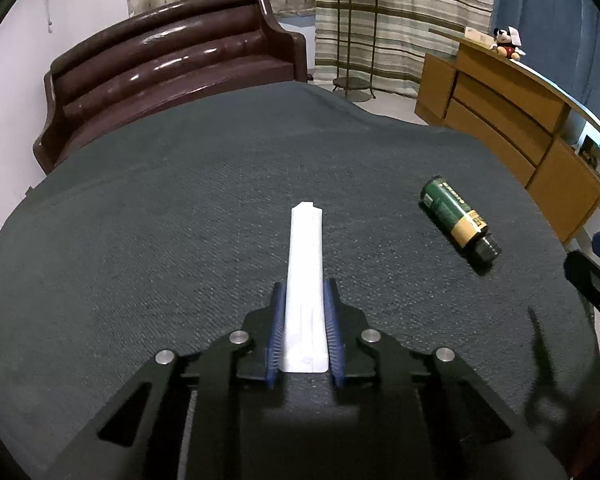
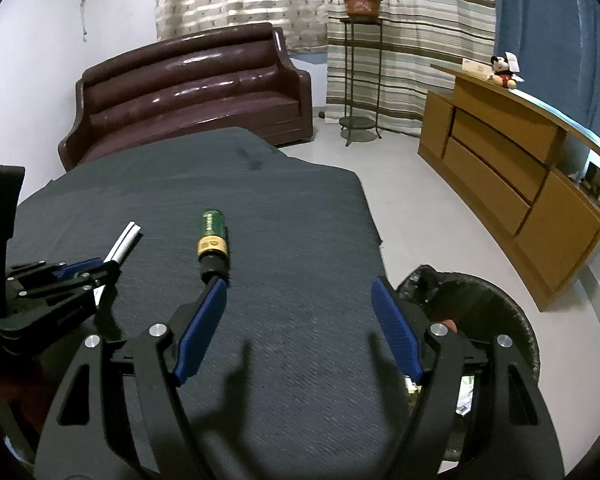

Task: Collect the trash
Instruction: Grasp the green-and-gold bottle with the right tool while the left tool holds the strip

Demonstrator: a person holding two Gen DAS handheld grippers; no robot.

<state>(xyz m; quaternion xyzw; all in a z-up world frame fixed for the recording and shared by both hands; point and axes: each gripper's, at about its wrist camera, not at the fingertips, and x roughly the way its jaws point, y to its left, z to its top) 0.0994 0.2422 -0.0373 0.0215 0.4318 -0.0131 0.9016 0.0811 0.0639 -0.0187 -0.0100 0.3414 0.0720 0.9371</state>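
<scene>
Lengthwise, white box (image 1: 305, 280) points forward.

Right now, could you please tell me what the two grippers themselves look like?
Both match: the left gripper and the right gripper have black angular linkage frames with triangular cut-outs and round silver pivot pins. Their fingers carry blue ribbed pads. No cables or markings are visible.

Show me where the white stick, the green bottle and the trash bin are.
white stick (image 1: 305, 280): left wrist view, mid-shaft.
green bottle (image 1: 448, 208): left wrist view, green label.
trash bin (image 2: 516, 304): right wrist view, dark rim.
</scene>
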